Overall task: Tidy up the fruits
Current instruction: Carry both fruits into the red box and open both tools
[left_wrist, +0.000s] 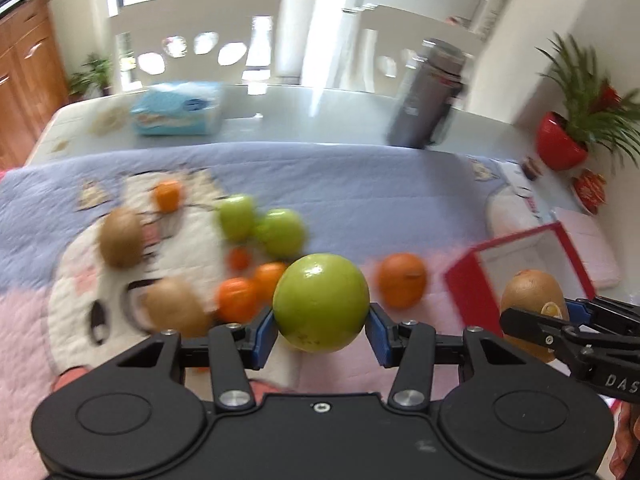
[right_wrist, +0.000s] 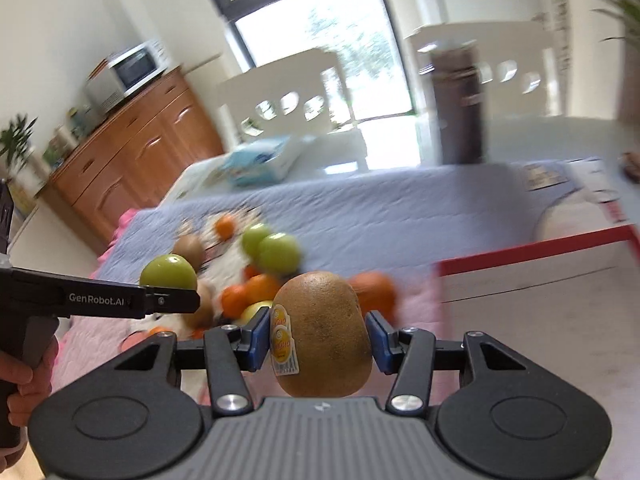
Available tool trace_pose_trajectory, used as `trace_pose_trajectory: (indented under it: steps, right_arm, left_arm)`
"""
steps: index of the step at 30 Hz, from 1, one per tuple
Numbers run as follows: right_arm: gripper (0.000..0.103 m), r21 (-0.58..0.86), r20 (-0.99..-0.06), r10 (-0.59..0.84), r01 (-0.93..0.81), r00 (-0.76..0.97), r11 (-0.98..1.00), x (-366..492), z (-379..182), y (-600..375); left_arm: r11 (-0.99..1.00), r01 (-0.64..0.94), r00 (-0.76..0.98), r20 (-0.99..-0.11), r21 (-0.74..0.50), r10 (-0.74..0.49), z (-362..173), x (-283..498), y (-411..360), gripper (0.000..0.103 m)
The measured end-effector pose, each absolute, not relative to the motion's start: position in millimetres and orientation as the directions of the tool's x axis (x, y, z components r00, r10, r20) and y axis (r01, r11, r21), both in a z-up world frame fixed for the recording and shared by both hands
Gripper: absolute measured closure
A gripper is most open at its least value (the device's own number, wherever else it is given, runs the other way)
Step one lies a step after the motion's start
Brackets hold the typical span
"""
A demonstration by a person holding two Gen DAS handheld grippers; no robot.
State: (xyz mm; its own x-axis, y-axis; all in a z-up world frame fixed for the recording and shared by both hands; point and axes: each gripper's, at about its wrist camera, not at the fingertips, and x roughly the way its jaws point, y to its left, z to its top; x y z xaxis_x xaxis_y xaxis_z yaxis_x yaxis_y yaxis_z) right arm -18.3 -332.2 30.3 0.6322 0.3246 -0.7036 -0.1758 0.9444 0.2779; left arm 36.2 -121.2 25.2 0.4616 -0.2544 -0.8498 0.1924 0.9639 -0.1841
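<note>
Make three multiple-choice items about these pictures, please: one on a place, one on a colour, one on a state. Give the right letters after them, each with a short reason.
1. Where is the red box relative to the loose fruit, in the left wrist view?
A. To the right of it
B. To the left of it
C. Beneath the tissue pack

2. What colour is the apple in the left hand-held gripper?
A. Red
B. Green
C. Yellow

3. In what state is the right hand-held gripper?
A. Open and holding nothing
B. Shut on an orange
C. Shut on the kiwi

Answers:
1 A: the box's red rim lies right of the oranges and apples on the quilt.
2 B: the fruit between the blue pads is plainly green.
3 C: both blue pads press the brown, stickered kiwi's sides.
</note>
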Motion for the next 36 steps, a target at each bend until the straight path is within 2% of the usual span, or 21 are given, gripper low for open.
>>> trace_pose_trajectory:
  steps: [5,12,20,30,31,32,34,36]
  right_arm:
    - [0.051,0.137,-0.755,0.159,-0.084,0.636,0.987,-33.9,27.0,-377.7]
    - [0.051,0.137,-0.802,0.082,0.05,0.591,0.989,-63.1,0.8,-438.1]
    - [0.051,0.168,-0.85,0.074,0.136,0.522,0.976,-85.2,-29.8,-466.0]
    - [0.05,0.189,-0.875,0.082,0.183,0.477,0.965,-100.7,-50.3,-473.8]
    - [0.05,0.182,-0.877,0.075,0.183,0.475,0.966,-101.9,-51.3,-474.1]
    - [0.05,0.171,-0.876,0.063,0.186,0.479,0.968,-103.5,-51.1,-473.7]
    - [0.05,0.177,-0.865,0.06,0.191,0.498,0.965,-107.0,-47.9,-475.7]
    - [0.05,0.196,-0.854,0.066,0.202,0.516,0.96,-108.7,-42.7,-479.4]
  left_arm:
    - [0.937,0.282,0.407,-0.858,-0.208,-0.313,18.3,41.6,-180.9,0.047]
    - [0.879,0.425,0.35,-0.857,-0.215,-0.379,16.5,40.6,-261.3,0.047]
    - [0.819,0.527,0.257,-0.877,-0.225,-0.406,-3.1,37.5,-327.3,0.047]
    - [0.785,0.578,0.178,-0.903,-0.226,-0.391,-32.3,33.1,-357.9,0.046]
    - [0.785,0.577,0.175,-0.905,-0.224,-0.387,-34.4,33.7,-358.6,0.045]
    - [0.788,0.575,0.178,-0.907,-0.218,-0.381,-35.0,33.8,-358.3,0.036]
    - [0.798,0.566,0.191,-0.909,-0.206,-0.37,-31.4,33.9,-357.4,0.025]
    - [0.797,0.567,0.207,-0.9,-0.21,-0.384,-25.3,33.6,-354.5,0.025]
